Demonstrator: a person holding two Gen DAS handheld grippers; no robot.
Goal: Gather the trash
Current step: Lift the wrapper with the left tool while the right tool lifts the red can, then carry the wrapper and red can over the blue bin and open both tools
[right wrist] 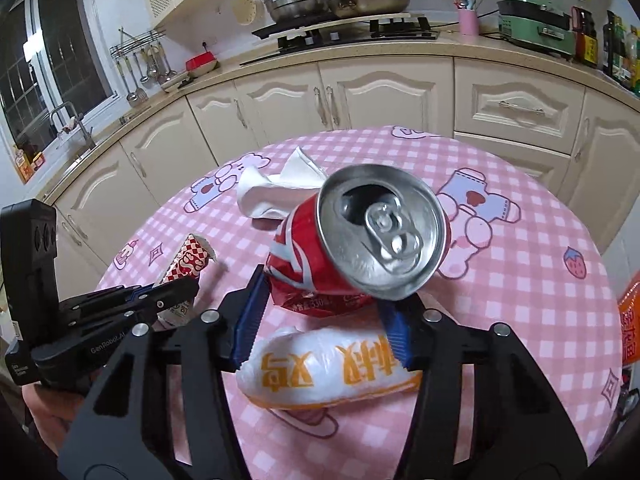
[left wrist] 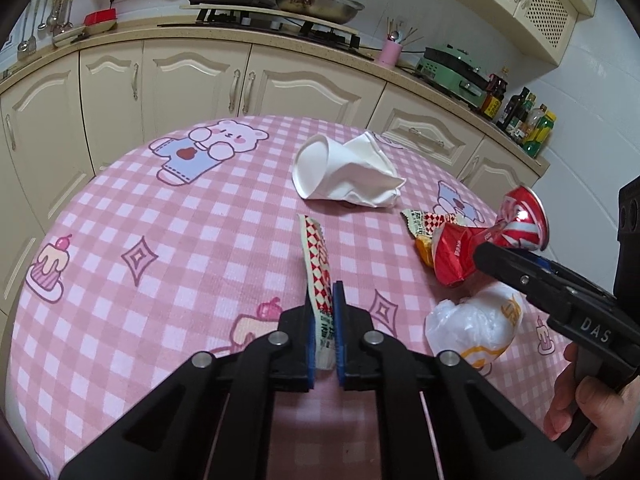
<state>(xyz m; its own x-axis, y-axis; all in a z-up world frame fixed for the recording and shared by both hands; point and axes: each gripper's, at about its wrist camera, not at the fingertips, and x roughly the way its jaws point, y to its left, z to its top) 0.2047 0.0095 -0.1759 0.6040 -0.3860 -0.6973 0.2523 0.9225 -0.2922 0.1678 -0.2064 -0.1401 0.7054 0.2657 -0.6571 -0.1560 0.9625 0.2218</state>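
Left tool (left wrist: 323, 334) clamps a checkered wrapper (left wrist: 316, 264) above the worktop (left wrist: 160, 216); right tool (right wrist: 324, 320) pinches a crushed red can (right wrist: 360, 236), best carried level with grip firm

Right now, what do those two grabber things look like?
Both are black plastic with flat, angled arms, round silver rivets at the joints and ribbed blue pads on the fingertips. The left gripper has narrow blue pads. The right gripper looks the same; its side reads "DAS" in pale letters. A bare hand holds its handle. No cables show.
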